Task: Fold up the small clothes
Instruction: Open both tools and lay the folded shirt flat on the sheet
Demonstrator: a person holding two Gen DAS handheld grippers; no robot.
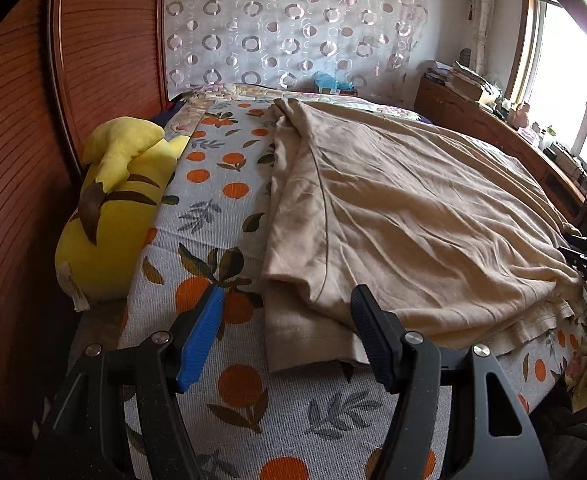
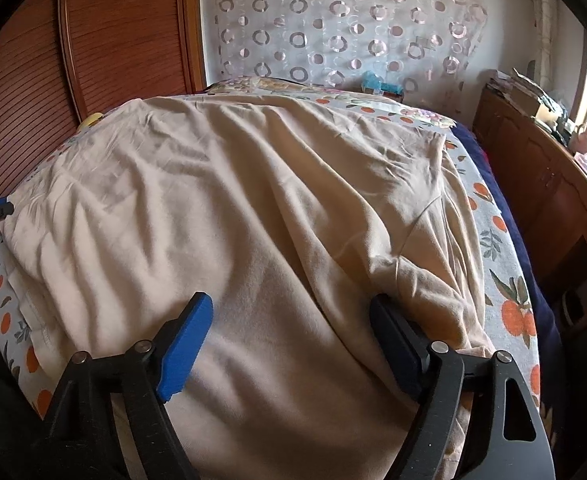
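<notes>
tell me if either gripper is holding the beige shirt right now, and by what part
Nothing is held. The left gripper and the right gripper are both open, poised over the beige shirt spread on the bed.

Your surface: bed with an orange-and-leaf print cover | on it: beige garment spread wrinkled across the middle | yellow plush toy lying at its left edge beside the wooden wall
</notes>
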